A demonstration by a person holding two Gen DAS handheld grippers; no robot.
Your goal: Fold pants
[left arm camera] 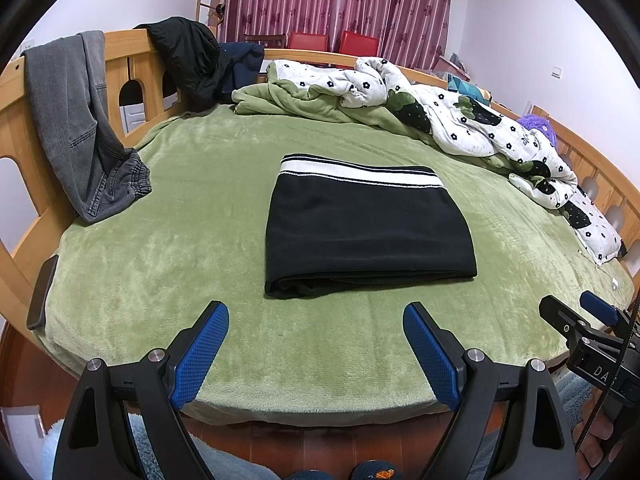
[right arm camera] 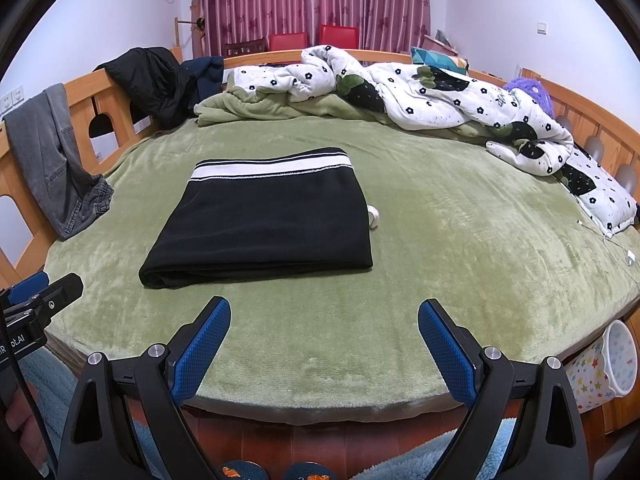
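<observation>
A green bed (left arm camera: 168,216) is filling both views, its wooden rail (left arm camera: 120,40) curving along the left and far sides. A flowered quilt (right arm camera: 460,104) is lying bunched along the far and right edges, leaving the middle of the bed free as a work surface. Grey jeans (left arm camera: 76,120) and a black jacket (left arm camera: 188,60) are hanging over the left rail, well apart from the work.

The pants (left arm camera: 368,232) are lying flat near the middle of the bed, folded into a compact black rectangle with the white-striped waistband at the far edge and the layered fold edge facing near — a placement suggesting that the folding is finished or nearly so. A small white object (right arm camera: 373,216) is peeking out at the right edge of the pants; what it is cannot be told.

The left gripper (left arm camera: 316,320) is hovering over the near edge of the bed, its blue pads spread wide and holding nothing. The right gripper (right arm camera: 324,318) is hovering beside it, likewise spread and empty — both short of the pants, not touching them.
</observation>
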